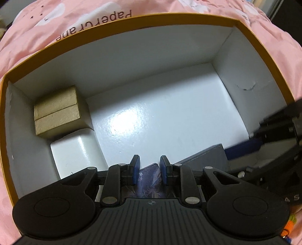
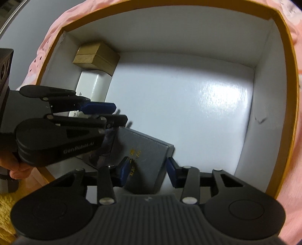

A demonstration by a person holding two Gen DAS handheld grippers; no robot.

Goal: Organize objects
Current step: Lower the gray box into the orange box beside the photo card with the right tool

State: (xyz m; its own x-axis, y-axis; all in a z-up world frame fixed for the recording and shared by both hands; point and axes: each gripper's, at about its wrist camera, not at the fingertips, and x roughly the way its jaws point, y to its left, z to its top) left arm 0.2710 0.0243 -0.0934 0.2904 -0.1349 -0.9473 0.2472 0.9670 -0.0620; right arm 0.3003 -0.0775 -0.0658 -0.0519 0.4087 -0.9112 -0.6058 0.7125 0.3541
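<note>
Grey box (image 2: pixel 145 148) with gold lettering lies tilted on the near floor of the big box (image 2: pixel 286 62), white inside, mustard rim. Far left corner holds a tan box (image 1: pixel 56 111) and a white box (image 1: pixel 75 150) just beside it. Right hand-held gripper (image 2: pixel 147 167) straddles the grey box; pad contact unclear. Left hand-held gripper (image 1: pixel 150 167) narrowly spread over a purple printed item (image 1: pixel 149 177), mostly hidden, grip uncertain.

Storage box (image 1: pixel 132 17) floor open across centre and far right — far-left corner blocked by brown box (image 1: pixel 56 111) and white box (image 1: pixel 75 150); grey box (image 2: pixel 143 148) obstructs near side
</note>
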